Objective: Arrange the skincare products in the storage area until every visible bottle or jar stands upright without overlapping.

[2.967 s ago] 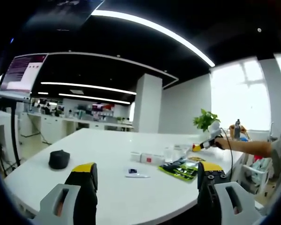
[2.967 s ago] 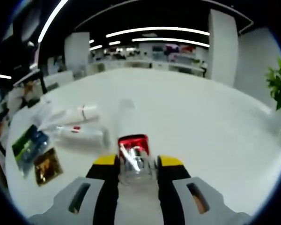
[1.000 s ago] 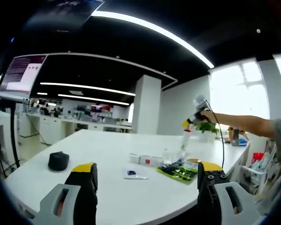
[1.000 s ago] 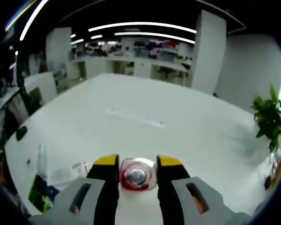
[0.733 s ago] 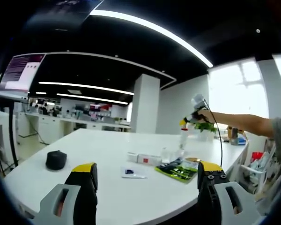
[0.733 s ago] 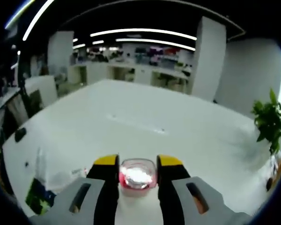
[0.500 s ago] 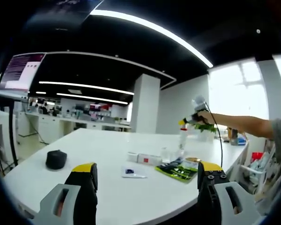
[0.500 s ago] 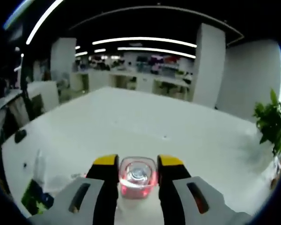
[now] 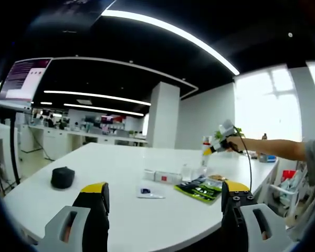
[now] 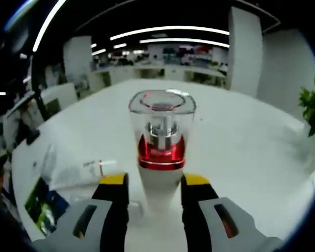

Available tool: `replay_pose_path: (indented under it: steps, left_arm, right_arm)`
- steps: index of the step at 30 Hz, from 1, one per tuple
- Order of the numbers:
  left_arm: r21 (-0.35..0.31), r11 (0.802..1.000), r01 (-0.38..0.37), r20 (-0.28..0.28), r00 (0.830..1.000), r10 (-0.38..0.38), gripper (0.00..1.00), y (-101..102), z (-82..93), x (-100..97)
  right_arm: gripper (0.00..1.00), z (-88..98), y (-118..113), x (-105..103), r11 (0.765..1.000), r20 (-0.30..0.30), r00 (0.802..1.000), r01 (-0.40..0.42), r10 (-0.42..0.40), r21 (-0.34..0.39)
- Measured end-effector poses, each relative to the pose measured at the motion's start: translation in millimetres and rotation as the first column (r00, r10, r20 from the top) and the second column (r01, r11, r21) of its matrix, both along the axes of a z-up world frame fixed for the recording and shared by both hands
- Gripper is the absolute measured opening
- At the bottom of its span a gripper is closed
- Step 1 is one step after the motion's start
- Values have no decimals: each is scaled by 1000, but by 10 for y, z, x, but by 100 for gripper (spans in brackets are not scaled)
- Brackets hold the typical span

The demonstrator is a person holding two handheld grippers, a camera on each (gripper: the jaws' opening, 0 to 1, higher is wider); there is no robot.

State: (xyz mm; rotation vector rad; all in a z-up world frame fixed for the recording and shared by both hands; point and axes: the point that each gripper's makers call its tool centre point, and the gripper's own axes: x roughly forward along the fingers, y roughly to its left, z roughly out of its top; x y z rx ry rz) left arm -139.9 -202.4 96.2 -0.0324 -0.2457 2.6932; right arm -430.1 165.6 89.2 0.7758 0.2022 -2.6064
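1. Left gripper view, far left: a dark round object (image 9: 62,177) sits on the white table (image 9: 115,210), same place as in the earlier frames.
2. My left gripper (image 9: 165,207) hangs over the near table edge with its jaws spread wide and nothing between them, unchanged over the last three seconds.
3. Table middle: a small flat sachet (image 9: 146,193), then a row of white boxes (image 9: 163,177) with a red mark, then green packets (image 9: 200,189) lying flat. None of these has shifted.
4. Further right, my right gripper (image 9: 212,147) is at the end of my outstretched arm (image 9: 273,149). It sits lower than half a second ago and is closer to the table.
5. Right gripper view, left side: a white tube (image 10: 76,170) lies flat beside green and blue packets (image 10: 44,205).
6. Centre: my right gripper (image 10: 156,185) is closed on the white body of the bottle (image 10: 160,152).
7. The bottle stands upright, its clear cap and red collar well above the yellow fingertips (image 10: 114,180). Earlier I saw the cap end-on from above; now I see it side-on.
8. I cannot tell whether the bottle's base touches the table.
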Motion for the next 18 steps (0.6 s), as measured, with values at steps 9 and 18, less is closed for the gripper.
replay_pose_path:
  steps: [9, 18]
  left_arm:
    - [-17, 1000, 20, 11, 1000, -20, 91, 96, -44, -4]
    - [-10, 1000, 15, 12, 1000, -15, 91, 81, -44, -16]
  right_arm:
    - [26, -174, 92, -31, 999, 27, 1000, 14, -16, 46]
    - [26, -189, 68, -182, 994, -17, 994, 106, -106, 2]
